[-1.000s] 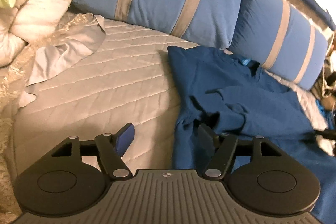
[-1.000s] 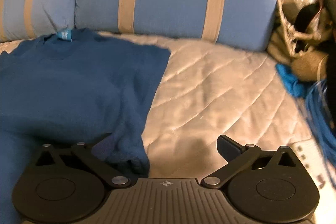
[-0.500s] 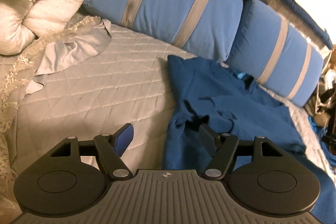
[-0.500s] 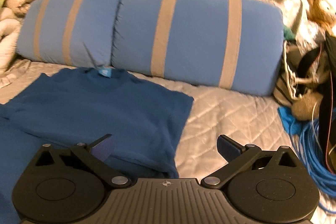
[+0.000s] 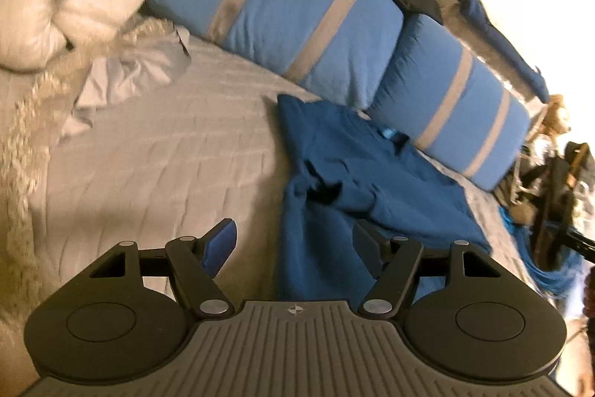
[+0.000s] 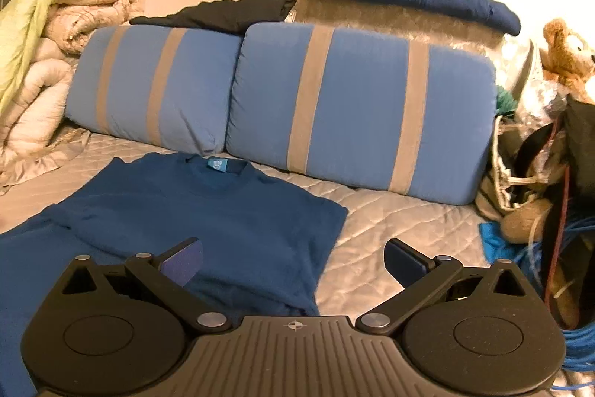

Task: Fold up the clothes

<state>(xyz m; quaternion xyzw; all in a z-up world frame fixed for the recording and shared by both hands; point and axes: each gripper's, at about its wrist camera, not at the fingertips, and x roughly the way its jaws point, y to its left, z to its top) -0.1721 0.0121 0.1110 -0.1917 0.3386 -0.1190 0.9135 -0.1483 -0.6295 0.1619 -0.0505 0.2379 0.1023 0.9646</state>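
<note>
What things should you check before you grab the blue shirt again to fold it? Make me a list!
1. Left gripper jaws apart, nothing between them: ok.
2. Right gripper jaws apart and empty: ok.
3. Blue shirt lying on the quilted bed cover, collar toward the striped pillows: ok.
4. Shirt smooth: not ok; the left wrist view shows a bunched, rumpled sleeve on that side.
5. Right edge of the shirt folded in neatly: ok, it looks straight in the right wrist view.
6. Bottom hem of the shirt: cannot tell, it is hidden behind the grippers.
</note>
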